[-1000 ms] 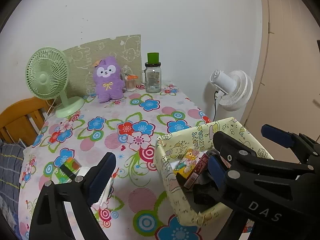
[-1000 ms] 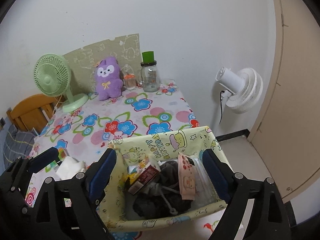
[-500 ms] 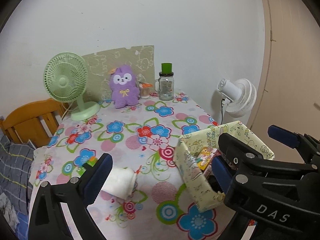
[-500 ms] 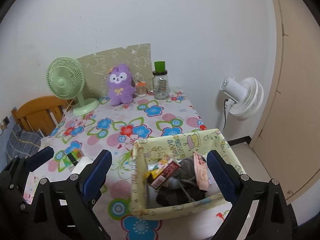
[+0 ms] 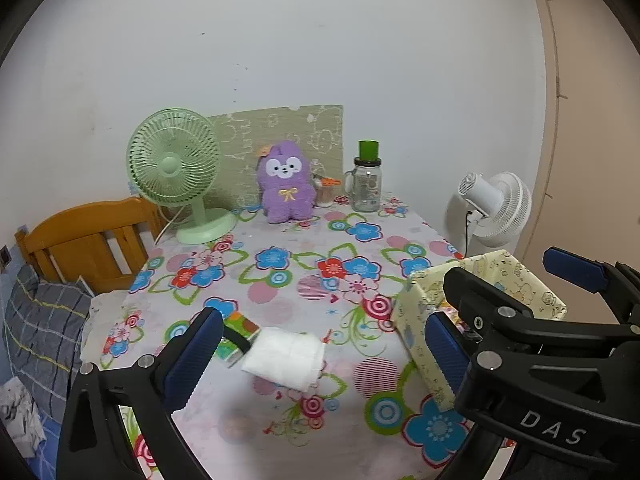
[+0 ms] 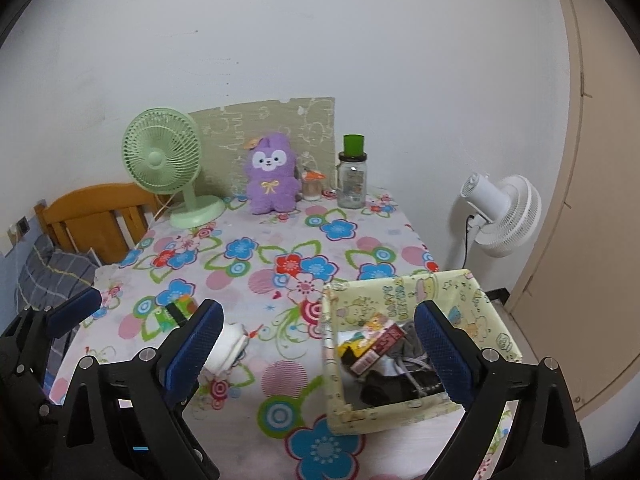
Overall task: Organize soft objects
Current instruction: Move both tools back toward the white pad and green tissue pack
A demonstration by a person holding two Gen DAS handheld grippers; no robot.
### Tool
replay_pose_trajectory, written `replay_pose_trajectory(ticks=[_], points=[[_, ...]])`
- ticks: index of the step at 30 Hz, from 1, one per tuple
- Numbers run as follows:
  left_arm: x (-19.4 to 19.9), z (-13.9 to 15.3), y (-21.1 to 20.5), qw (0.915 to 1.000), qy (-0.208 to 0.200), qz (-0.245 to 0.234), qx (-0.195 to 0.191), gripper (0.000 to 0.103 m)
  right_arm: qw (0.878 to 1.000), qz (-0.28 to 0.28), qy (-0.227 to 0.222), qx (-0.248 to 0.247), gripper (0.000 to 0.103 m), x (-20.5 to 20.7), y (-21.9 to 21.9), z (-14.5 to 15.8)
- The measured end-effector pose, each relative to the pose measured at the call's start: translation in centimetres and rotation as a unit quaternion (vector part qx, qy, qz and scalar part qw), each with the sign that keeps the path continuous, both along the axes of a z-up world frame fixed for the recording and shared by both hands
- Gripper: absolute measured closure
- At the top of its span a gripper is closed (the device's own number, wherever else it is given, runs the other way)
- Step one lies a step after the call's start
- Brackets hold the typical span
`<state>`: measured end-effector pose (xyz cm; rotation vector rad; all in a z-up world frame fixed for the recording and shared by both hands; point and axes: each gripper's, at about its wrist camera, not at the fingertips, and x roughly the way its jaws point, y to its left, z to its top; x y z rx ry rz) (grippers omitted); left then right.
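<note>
A rolled white cloth (image 5: pixel 285 357) lies on the flowered table near its front; it also shows in the right wrist view (image 6: pixel 230 344), partly behind a finger. A purple plush toy (image 5: pixel 285 184) sits upright at the back; it shows in the right wrist view too (image 6: pixel 270 176). A yellow patterned fabric box (image 6: pixel 420 296) at the front right holds dark clothing and packets. My left gripper (image 5: pixel 320 354) is open and empty, held above and in front of the white cloth. My right gripper (image 6: pixel 320 350) is open and empty, near the box.
A green desk fan (image 5: pixel 176 172) stands back left, a glass jar with a green lid (image 5: pixel 367 182) back right, and a small colourful item (image 5: pixel 236 334) left of the cloth. A white fan (image 5: pixel 496 208) stands past the right edge. A wooden chair (image 5: pixel 88 240) is at the left.
Both grippers have pulled back and up from the table, so more of it shows. The white cloth now lies in full view between the left fingers. Both stay open.
</note>
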<state>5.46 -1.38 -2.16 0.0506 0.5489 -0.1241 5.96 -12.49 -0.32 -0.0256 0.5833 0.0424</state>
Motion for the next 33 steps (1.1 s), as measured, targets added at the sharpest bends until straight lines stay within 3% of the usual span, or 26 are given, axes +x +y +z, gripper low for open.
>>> replay_pose_trajectory(ticks=[16, 23, 33], points=[[0.1, -1.3, 4.2, 0.9997, 0.005, 0.021, 0.005, 0.000, 1.000, 0.015, 0.025, 0.002, 0.005, 1.0, 4.5, -1.6], [0.8, -2.8, 5.5, 0.9992, 0.010, 0.031, 0.024, 0.000, 0.999, 0.030, -0.002, -0.026, 0.005, 1.5, 6.7, -3.0], [3.3, -5.4, 7.4, 0.9984, 0.036, 0.034, 0.026, 0.000, 0.998, 0.034, 0.045, 0.005, 0.005, 4.9, 7.7, -6.4]])
